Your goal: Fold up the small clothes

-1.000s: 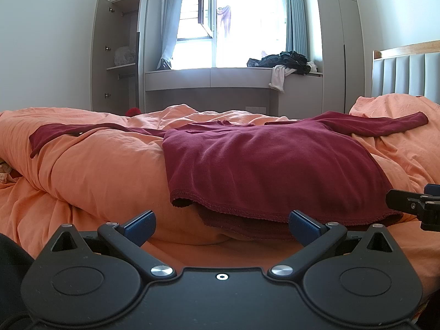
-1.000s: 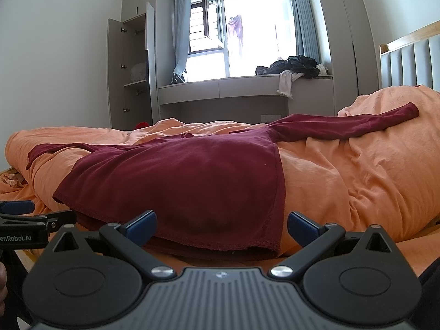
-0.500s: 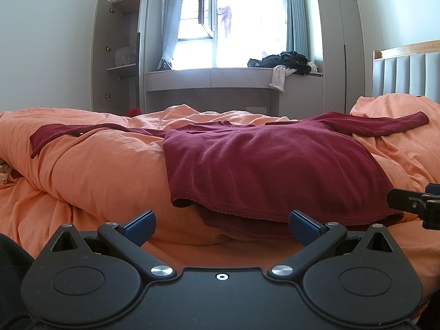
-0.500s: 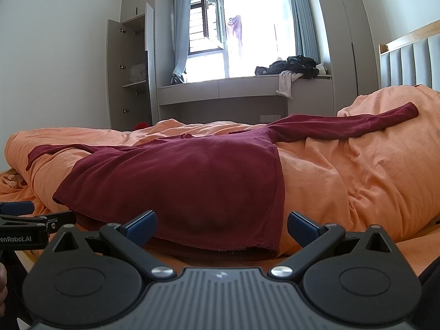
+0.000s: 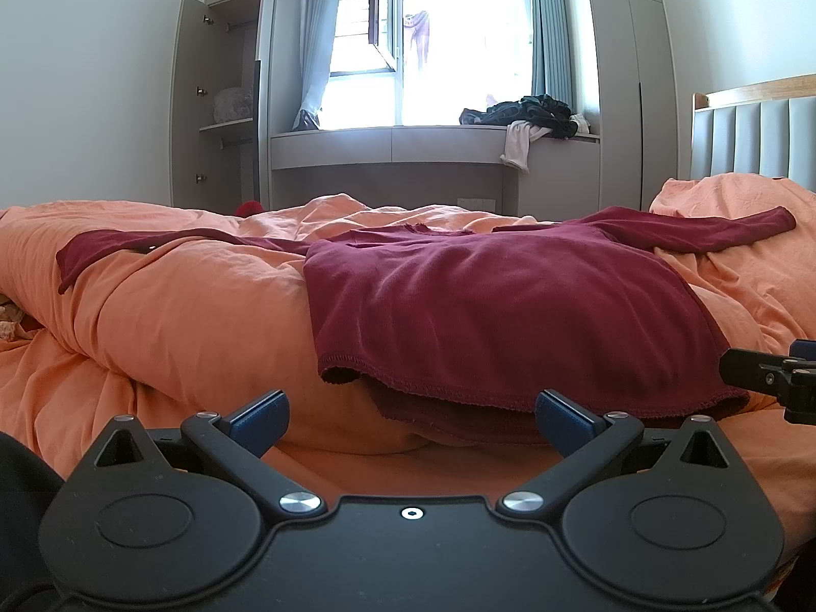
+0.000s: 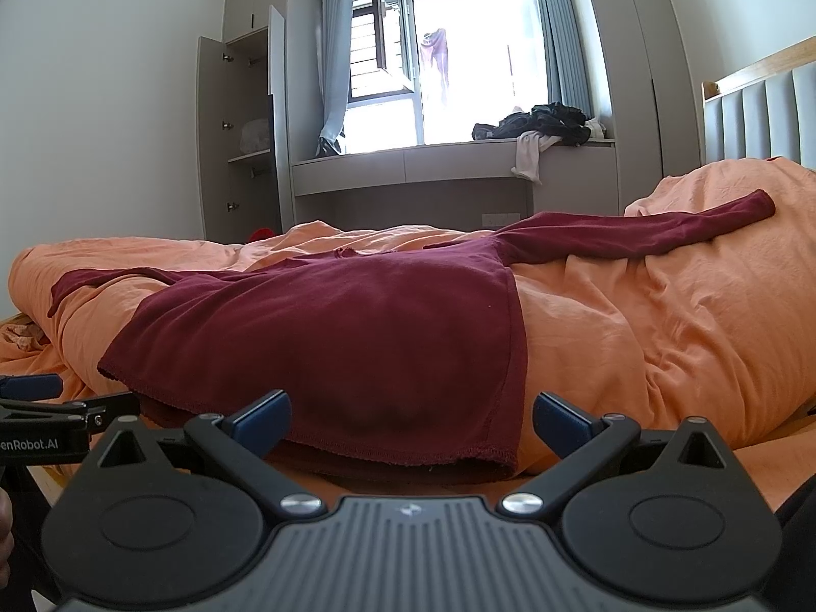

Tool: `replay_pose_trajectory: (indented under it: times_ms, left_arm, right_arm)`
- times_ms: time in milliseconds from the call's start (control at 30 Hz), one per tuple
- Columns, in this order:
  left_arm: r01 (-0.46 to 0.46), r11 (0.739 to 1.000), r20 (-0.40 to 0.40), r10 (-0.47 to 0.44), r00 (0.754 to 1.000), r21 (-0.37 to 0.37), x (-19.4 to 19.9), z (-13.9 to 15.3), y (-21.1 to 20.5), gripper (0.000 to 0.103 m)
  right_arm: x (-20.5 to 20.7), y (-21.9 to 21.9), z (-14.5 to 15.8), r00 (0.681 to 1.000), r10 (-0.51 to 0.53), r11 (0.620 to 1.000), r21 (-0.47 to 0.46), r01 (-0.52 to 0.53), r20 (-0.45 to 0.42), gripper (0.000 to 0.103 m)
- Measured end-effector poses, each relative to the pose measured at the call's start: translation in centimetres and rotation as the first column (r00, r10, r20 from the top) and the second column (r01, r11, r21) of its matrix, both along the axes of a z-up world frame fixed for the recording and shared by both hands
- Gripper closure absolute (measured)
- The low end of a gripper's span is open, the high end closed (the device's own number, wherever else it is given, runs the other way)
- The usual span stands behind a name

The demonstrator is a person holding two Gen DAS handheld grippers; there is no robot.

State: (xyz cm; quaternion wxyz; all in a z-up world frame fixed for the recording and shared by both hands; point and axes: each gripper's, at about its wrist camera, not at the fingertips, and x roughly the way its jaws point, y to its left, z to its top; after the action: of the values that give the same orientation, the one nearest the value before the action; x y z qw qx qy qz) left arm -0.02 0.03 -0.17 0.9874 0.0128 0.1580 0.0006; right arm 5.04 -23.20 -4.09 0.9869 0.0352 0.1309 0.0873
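A dark red long-sleeved top (image 5: pixel 500 306) lies spread flat on an orange duvet (image 5: pixel 194 306), its hem toward me and both sleeves stretched out sideways. It also shows in the right wrist view (image 6: pixel 331 336). My left gripper (image 5: pixel 410 415) is open and empty, just short of the hem near its left half. My right gripper (image 6: pixel 410 415) is open and empty, just short of the hem near its right corner. Each gripper shows at the edge of the other's view.
The duvet (image 6: pixel 663 326) is rumpled and bulges up under the top. A padded headboard (image 5: pixel 755 137) stands at the right. Beyond the bed are a window bench with a pile of dark clothes (image 5: pixel 530 112) and an open wardrobe (image 5: pixel 224 117).
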Motion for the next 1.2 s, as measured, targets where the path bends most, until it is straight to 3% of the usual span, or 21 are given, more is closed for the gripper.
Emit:
replay_pose_trajectory:
  times_ms: [633,800,900,1200]
  left_arm:
    - [0.007,1.0,-0.01,-0.007,1.0,0.001,-0.1,0.4,0.0,0.0]
    - [0.054,0.998,-0.03,-0.055,0.998,-0.017,1.2,2.7,0.4,0.0]
    - [0.072,0.997,0.019,-0.072,0.997,-0.023,2.7,5.4,0.5,0.0]
    - [0.095,0.995,0.039,-0.096,0.995,0.035,11.1,9.9,-1.4,0.0]
  right_arm:
    - [0.0,-0.3,0.2,1.0,-0.004,1.0,0.01,0.004,0.002,0.0]
    - [0.5,-1.3,1.4,1.0,-0.004,0.999,0.054,0.004,-0.001,0.0]
    - [1.6,-2.4,2.5,1.0,-0.008,0.998,0.056,0.008,0.009,0.0]
    - [7.5,-8.1,5.3,0.998,-0.026,0.998,0.056,0.023,0.059,0.0]
